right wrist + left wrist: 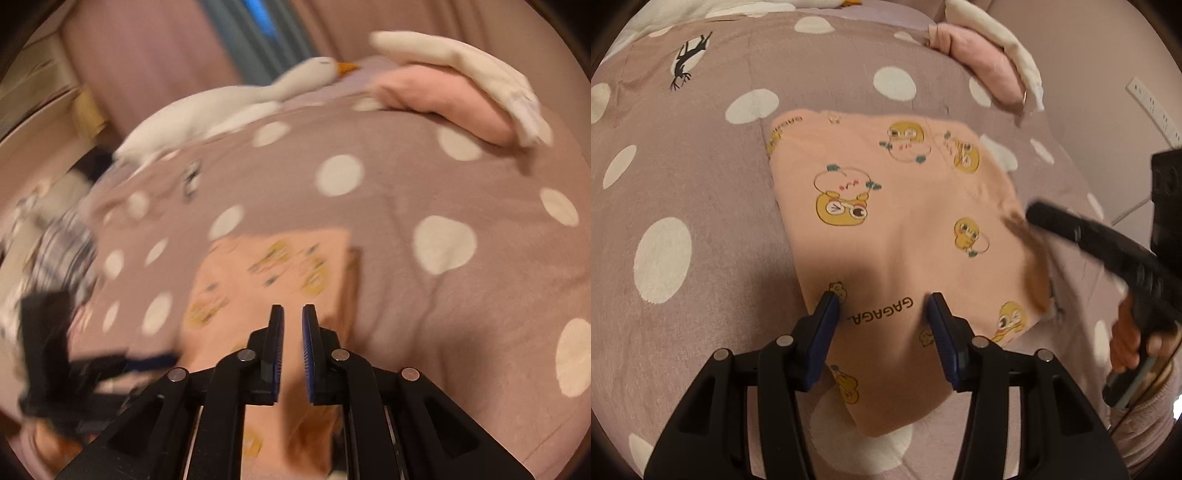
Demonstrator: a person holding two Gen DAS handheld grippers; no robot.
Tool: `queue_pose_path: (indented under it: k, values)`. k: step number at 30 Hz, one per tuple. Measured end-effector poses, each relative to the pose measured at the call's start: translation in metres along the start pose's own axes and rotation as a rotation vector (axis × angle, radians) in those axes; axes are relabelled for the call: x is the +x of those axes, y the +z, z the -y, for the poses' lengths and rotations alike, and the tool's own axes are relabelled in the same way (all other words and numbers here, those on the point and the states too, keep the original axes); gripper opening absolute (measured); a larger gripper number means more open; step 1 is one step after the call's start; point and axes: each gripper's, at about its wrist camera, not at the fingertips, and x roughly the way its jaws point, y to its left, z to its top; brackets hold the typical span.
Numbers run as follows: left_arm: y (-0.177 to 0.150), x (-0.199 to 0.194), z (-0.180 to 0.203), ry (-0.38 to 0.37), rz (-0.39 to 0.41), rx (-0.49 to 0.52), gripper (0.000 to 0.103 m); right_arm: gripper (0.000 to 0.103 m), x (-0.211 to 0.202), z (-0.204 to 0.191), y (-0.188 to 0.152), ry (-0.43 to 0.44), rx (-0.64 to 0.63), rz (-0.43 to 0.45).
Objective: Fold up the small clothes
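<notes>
Two grippers hang over a bed covered in a mauve blanket [701,206] with white dots. On it lies the task's thing, a peach garment [897,229] printed with yellow ducks, folded into a flat, rough rectangle; in the left wrist view it fills the centre and runs down toward 6 o'clock.

The left gripper [884,308] points steeply down at the garment's near part, its blue-padded fingers [827,321] standing apart with printed lettering showing between them; whether the tips touch the cloth cannot be told.

The right gripper [293,314] is above the garment's near edge, fingers [276,332] drawn almost together with only a narrow slit between the pads and nothing caught in it. From the left wrist view it comes in at 3 o'clock as a blurred black bar, with a hand [1126,343] gripping its handle at about 4 o'clock.

Toward 1 o'clock in both views a folded pink cloth [982,59] sits under a cream one [1004,40]. A white plush goose [221,110] lies at 11 o'clock in the right wrist view, which is heavily blurred on its left side.
</notes>
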Motion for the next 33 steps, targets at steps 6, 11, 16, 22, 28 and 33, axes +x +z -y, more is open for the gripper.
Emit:
queue_pose_path:
  k: [6,11,16,22,28,33]
  values:
    - [0.006,-0.003,-0.002,-0.011,0.000,0.011,0.049,0.008,0.024,-0.002,-0.036,-0.110,-0.105,-0.101]
    - [0.029,-0.012,-0.009,-0.040,0.049,-0.041,0.049,0.008,0.010,-0.005,-0.036,-0.089,-0.073,-0.075]
    - [0.064,0.000,-0.014,-0.046,0.084,-0.101,0.049,0.008,0.001,-0.016,-0.040,-0.011,-0.068,-0.038]
    - [0.079,0.040,-0.032,-0.002,0.003,-0.176,0.038,0.008,0.020,-0.007,-0.047,-0.010,-0.017,-0.064]
    - [0.078,0.028,-0.038,-0.040,0.029,-0.212,0.038,0.008,0.017,0.002,-0.048,0.038,0.045,-0.064]
    - [0.050,-0.003,-0.053,-0.112,0.083,-0.264,0.052,0.013,0.000,0.009,-0.047,0.053,0.093,-0.035]
